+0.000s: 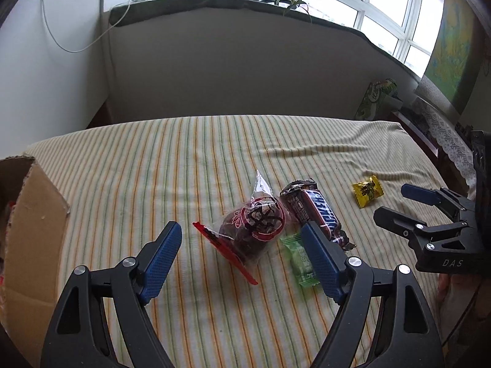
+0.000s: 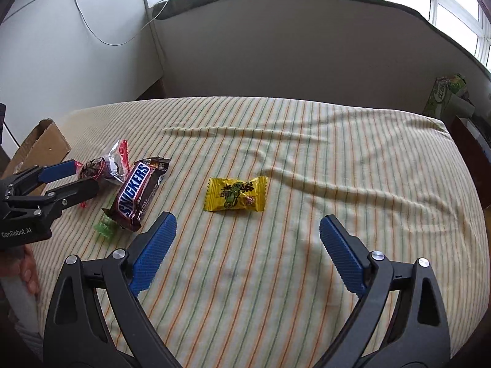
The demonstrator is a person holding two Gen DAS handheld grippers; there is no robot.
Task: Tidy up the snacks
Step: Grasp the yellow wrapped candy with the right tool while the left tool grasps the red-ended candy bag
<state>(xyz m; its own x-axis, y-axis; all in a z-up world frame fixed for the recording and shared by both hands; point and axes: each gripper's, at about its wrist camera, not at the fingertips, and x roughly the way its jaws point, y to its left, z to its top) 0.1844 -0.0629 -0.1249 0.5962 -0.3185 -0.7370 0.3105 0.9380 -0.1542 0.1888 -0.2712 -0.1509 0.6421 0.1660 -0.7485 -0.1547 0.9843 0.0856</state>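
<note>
On the striped cloth lie a clear-and-red bag of dark snack (image 1: 253,225) (image 2: 106,164), a Snickers bar (image 1: 316,211) (image 2: 136,194), a green candy (image 1: 300,259) (image 2: 106,228) partly under the bar, and a yellow candy packet (image 1: 367,194) (image 2: 236,194). My left gripper (image 1: 242,233) (image 2: 84,176) is open and empty, its jaws either side of the red bag. My right gripper (image 2: 248,225) (image 1: 391,201) is open and empty, just short of the yellow packet.
A cardboard box (image 1: 30,230) (image 2: 40,150) stands at the left edge of the cloth-covered table (image 2: 337,168). A wall and windowsill with plants rise behind the table. A green carton (image 1: 376,98) (image 2: 445,95) sits beyond the far right corner.
</note>
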